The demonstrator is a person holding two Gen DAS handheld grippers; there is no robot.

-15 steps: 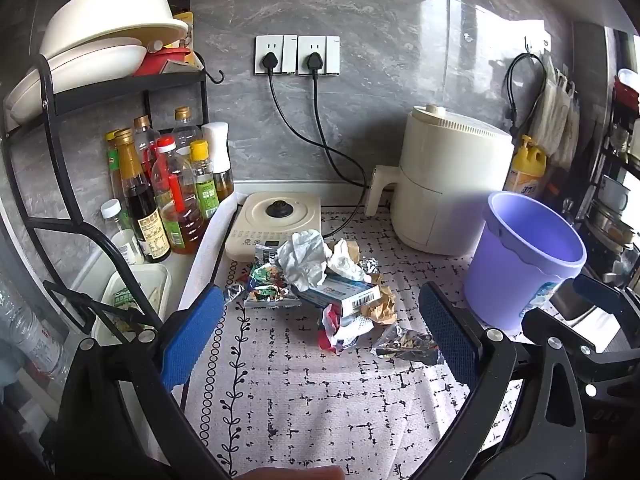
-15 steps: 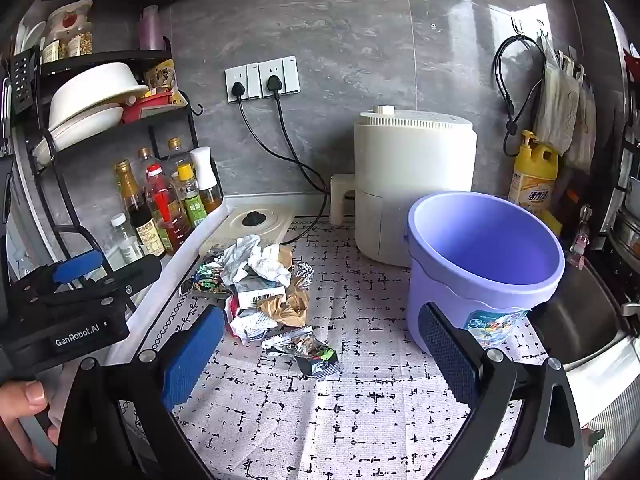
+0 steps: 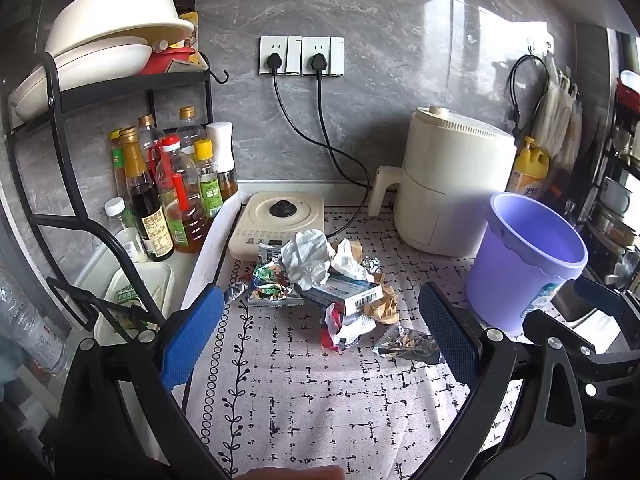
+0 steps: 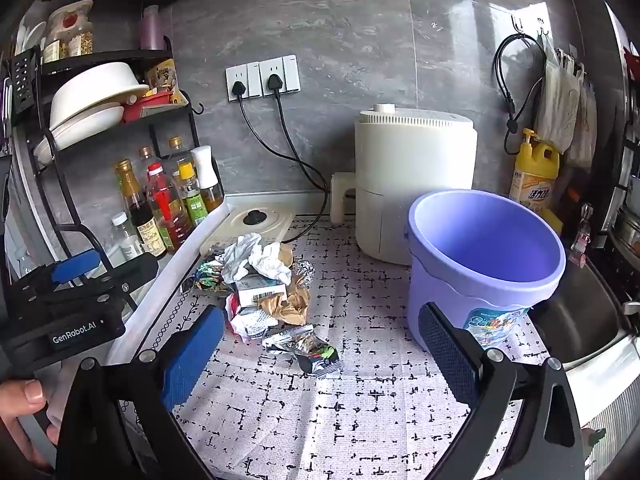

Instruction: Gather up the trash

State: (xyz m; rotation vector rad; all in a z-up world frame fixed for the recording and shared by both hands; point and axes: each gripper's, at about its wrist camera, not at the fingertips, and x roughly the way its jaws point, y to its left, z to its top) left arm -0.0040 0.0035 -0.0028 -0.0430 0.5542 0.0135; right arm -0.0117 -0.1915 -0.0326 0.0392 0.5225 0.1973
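Observation:
A pile of trash [image 3: 328,280] lies on the patterned mat: crumpled white paper [image 3: 308,258], a small box with a barcode [image 3: 348,294], brown paper, foil and wrappers. It also shows in the right wrist view [image 4: 264,280]. A shiny wrapper [image 4: 304,348] lies apart, nearest me. An empty purple bucket [image 4: 480,256] stands right of the pile; it shows in the left wrist view [image 3: 524,264] too. My left gripper [image 3: 320,340] is open and empty, short of the pile. My right gripper [image 4: 320,352] is open and empty, above the mat near the shiny wrapper.
A white air fryer [image 4: 412,176] stands behind the bucket. A cream induction hob [image 3: 280,228] sits behind the pile, cords running to wall sockets. A black rack with bottles [image 3: 176,200] and bowls stands left. A steel sink [image 4: 576,320] lies right. A yellow detergent bottle [image 4: 534,172] stands by the wall.
Both grippers have shifted only slightly; the scene looks nearly the same. Nothing was taken hold of or moved.

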